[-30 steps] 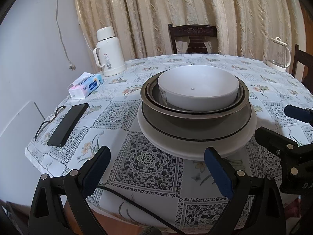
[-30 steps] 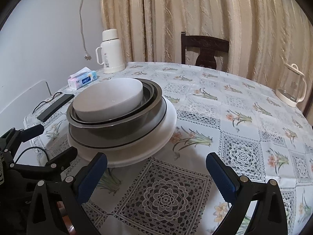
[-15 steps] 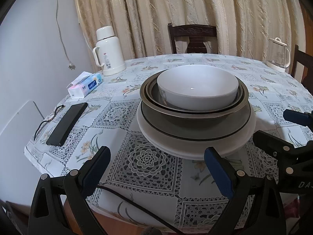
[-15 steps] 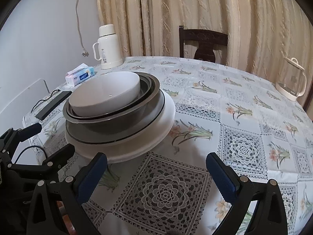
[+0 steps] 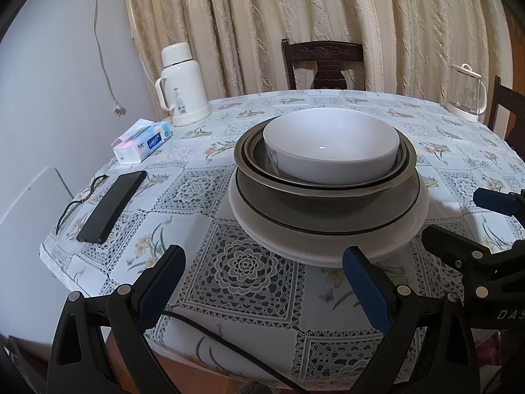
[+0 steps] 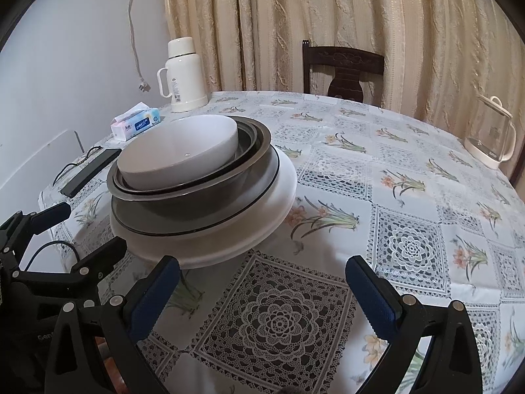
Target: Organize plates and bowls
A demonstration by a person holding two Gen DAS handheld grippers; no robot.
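1. Left wrist view: the left gripper hangs low at the near edge of the round tabletop with the floral lace-pattern cloth, jaws spread wide and holding nothing.
2. Dead ahead sits the stack. A white ceramic bowl nests in two steel bowls, and those rest on a dark-rimmed grey plate over a broad white plate.
3. Its blue-padded right finger sits just before the white plate's near rim; whether they touch, I cannot tell.
4. Right wrist view: the right gripper is low too, jaws parted and empty, with the stack at far left and the lace cloth between the fingers.
5. Far left on the tabletop stands a cream thermos jug; nearer are a pink-and-blue tissue pack and a flat black phone.
6. Far right stands a clear glass kettle, and a dark wooden chair waits behind, against beige curtains.
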